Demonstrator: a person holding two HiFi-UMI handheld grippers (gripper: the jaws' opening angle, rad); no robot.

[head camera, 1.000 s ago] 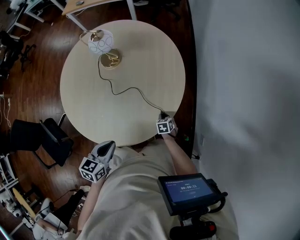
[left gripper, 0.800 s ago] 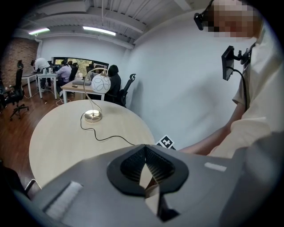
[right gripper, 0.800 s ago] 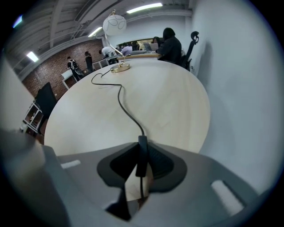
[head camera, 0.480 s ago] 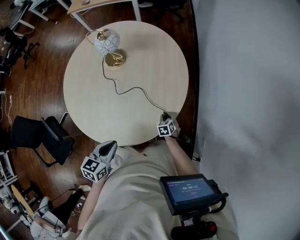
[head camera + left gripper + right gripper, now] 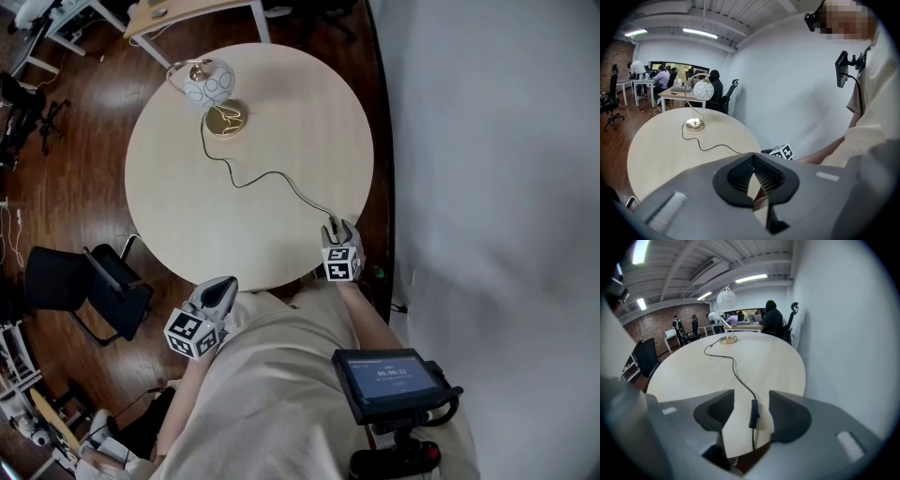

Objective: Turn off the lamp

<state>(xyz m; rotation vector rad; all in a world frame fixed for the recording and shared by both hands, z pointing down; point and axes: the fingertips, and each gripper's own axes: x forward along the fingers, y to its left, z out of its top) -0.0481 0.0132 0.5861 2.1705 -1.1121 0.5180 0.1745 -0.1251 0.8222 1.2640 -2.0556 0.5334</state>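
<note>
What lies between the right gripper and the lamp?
Right gripper view: only the black cord crosses bare table to the lamp; its inline switch lies between the jaws of the right gripper, which have just been opening.

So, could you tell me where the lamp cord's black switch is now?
In the right gripper view, the black cord switch lies at the near edge of the round beige table, untouched between the just-opened jaws of the right hand-held gripper.

Right tongs (image 5: 336, 228) just opened wide; left tongs (image 5: 221, 284) shut.
</note>
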